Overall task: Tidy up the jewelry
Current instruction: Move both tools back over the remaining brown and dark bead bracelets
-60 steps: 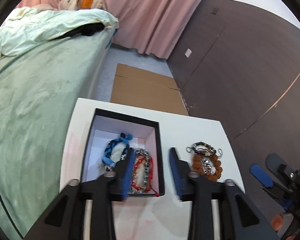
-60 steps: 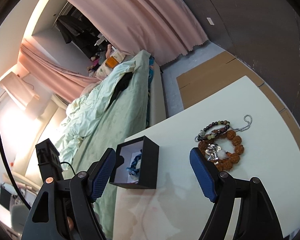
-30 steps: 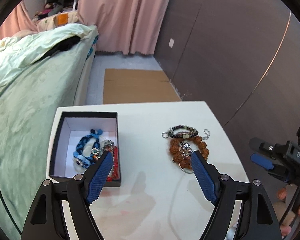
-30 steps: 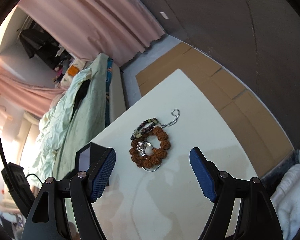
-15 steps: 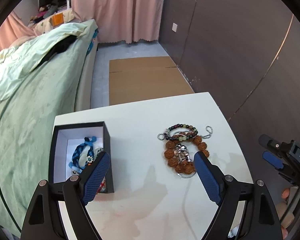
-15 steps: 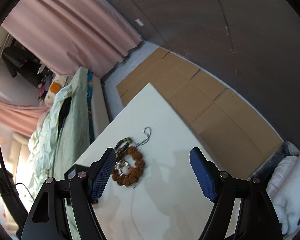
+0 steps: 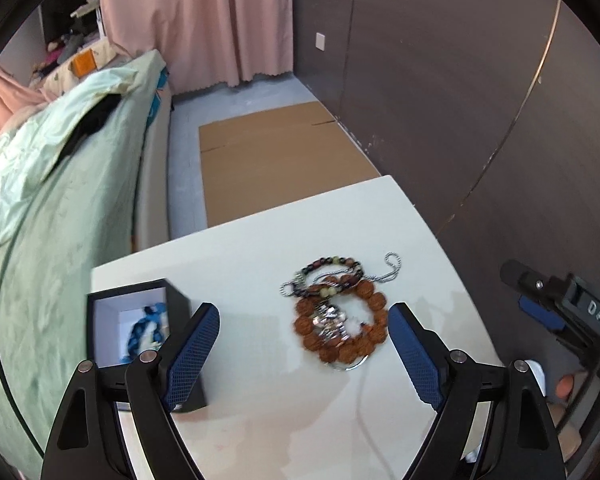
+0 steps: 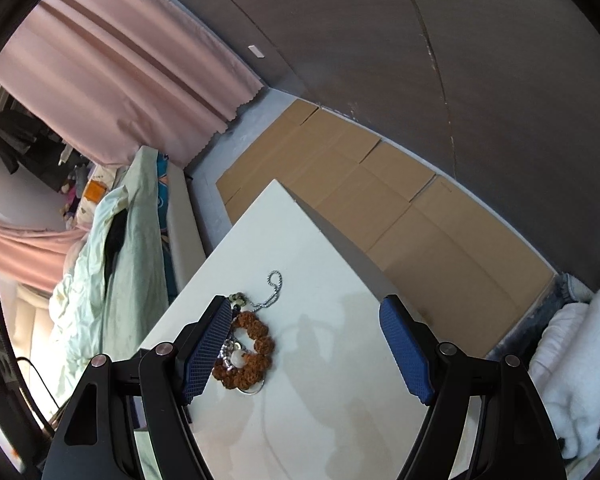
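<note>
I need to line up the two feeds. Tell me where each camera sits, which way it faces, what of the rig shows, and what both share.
Left wrist: on the left tool, looking forward and down over the white table; the open black box sits left, its own blue-padded fingers and the right tool show.
Right wrist: on the right tool, tilted toward the table's far corner and flat brown cardboard; its own fingers show.
Shared: brown beaded bracelet pile, table, cardboard.

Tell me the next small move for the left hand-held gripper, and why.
Probably lower the left hand-held gripper onto the brown bead bracelet. It is open and empty, with the pile between its fingers on the white table, while the black box already holds a blue bracelet.
</note>
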The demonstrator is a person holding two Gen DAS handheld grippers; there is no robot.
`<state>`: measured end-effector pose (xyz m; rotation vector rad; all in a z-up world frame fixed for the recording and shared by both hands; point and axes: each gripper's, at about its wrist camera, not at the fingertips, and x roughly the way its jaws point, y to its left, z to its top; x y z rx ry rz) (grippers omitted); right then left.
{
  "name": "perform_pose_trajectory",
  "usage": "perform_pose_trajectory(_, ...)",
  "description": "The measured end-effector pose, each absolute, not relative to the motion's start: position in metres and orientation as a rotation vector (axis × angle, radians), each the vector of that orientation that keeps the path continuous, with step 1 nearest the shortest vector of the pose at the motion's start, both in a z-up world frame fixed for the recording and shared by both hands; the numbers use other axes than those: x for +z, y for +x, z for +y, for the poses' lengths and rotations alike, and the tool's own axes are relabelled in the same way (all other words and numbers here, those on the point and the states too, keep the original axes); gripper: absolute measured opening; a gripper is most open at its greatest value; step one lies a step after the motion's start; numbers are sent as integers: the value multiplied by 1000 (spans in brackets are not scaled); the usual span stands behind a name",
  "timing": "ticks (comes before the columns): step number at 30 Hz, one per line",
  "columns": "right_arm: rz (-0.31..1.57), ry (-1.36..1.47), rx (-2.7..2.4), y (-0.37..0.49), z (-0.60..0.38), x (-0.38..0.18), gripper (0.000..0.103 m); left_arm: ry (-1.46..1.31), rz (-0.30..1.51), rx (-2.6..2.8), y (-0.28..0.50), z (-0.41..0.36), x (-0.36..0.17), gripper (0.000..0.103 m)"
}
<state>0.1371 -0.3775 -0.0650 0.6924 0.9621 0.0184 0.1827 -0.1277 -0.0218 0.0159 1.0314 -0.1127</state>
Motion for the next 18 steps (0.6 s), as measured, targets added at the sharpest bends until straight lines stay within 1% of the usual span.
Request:
perform_pose_trajectory(5, 981, 702, -2, 138, -388, -70, 77, -2, 1082, -120, 203, -135, -40, 87)
perform_pose_trajectory(9, 1005, 718, 3, 143, -395, -76, 77, 43, 1115, -118, 218, -148, -53, 85)
perform_pose_trajectory(14, 1042, 710, -7, 152, -400, -85, 77, 62, 1167, -142, 236, -160, -67, 66)
perform_pose_trajectory(16, 1062, 718, -10, 154, -402, -90, 77, 58, 1186, -155, 242, -164, -74, 61)
perform_pose_trajectory(18, 1101, 706, -28, 159, -403, -98, 77, 56, 1203, -157, 248, -166, -80, 47)
